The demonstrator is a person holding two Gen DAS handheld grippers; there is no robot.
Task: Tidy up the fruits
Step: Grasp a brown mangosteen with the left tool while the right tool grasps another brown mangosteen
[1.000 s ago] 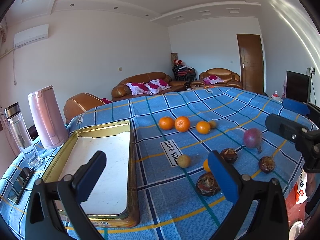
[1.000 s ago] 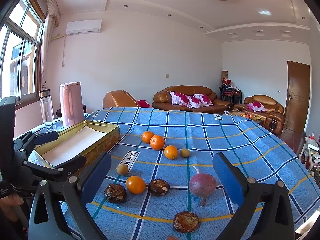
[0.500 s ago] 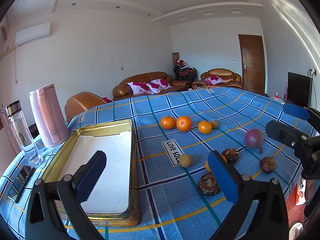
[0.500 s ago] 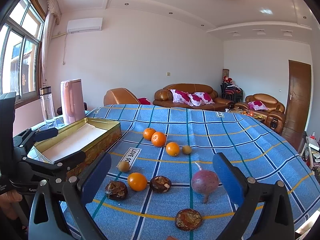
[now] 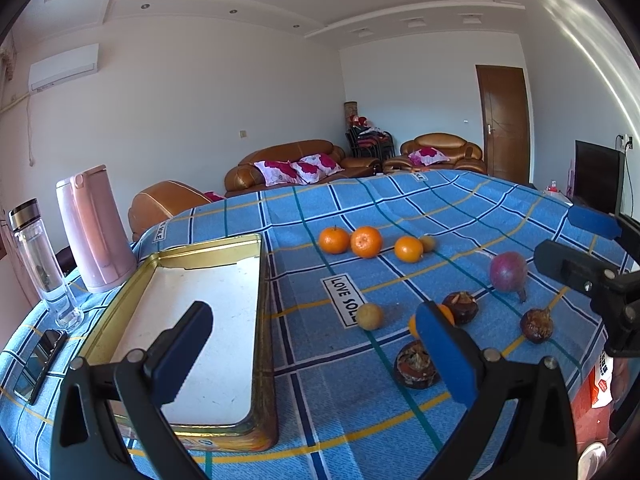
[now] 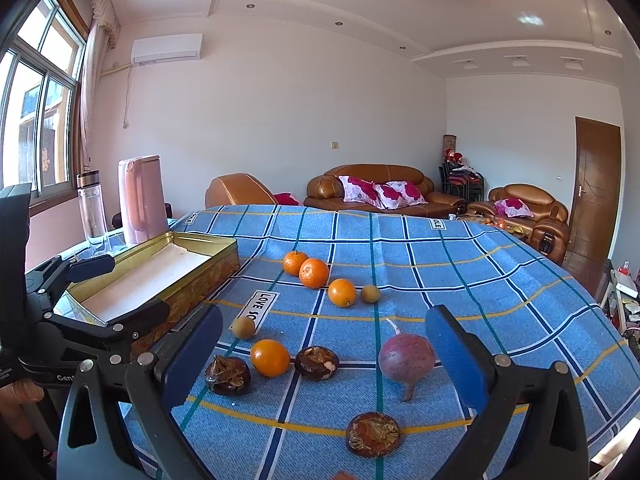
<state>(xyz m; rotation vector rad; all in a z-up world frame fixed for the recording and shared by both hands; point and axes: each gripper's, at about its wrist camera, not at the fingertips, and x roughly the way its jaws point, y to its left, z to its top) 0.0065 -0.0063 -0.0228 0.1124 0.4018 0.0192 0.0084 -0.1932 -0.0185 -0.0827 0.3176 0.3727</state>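
Fruit lies loose on the blue checked tablecloth [image 6: 460, 264]: several oranges [image 6: 313, 273], a purple round fruit with a stem [image 6: 407, 358], small tan fruits [image 6: 243, 327] and dark brown shrivelled fruits [image 6: 227, 375]. A gold tin tray [image 5: 262, 320] with a white floor stands empty at the left. My left gripper [image 5: 316, 354] hangs open over the tray's near right corner, holding nothing. My right gripper [image 6: 326, 362] is open above the near fruits, with an orange [image 6: 270, 357] and a brown fruit [image 6: 317, 363] showing between its fingers. The same purple fruit [image 5: 507, 272] shows in the left wrist view.
A pink kettle [image 5: 94, 232], a clear bottle [image 5: 40, 260] and a phone [image 5: 38, 360] stand left of the tray. Sofas [image 6: 380, 192] and a door [image 6: 596, 192] lie beyond the table. A hand [image 6: 16, 404] holds the left gripper's handle. The table's edge is near on the right.
Both grippers have drifted slightly; the fruit appears a little lower and closer in each view. Nothing was taken hold of and no fruit moved.
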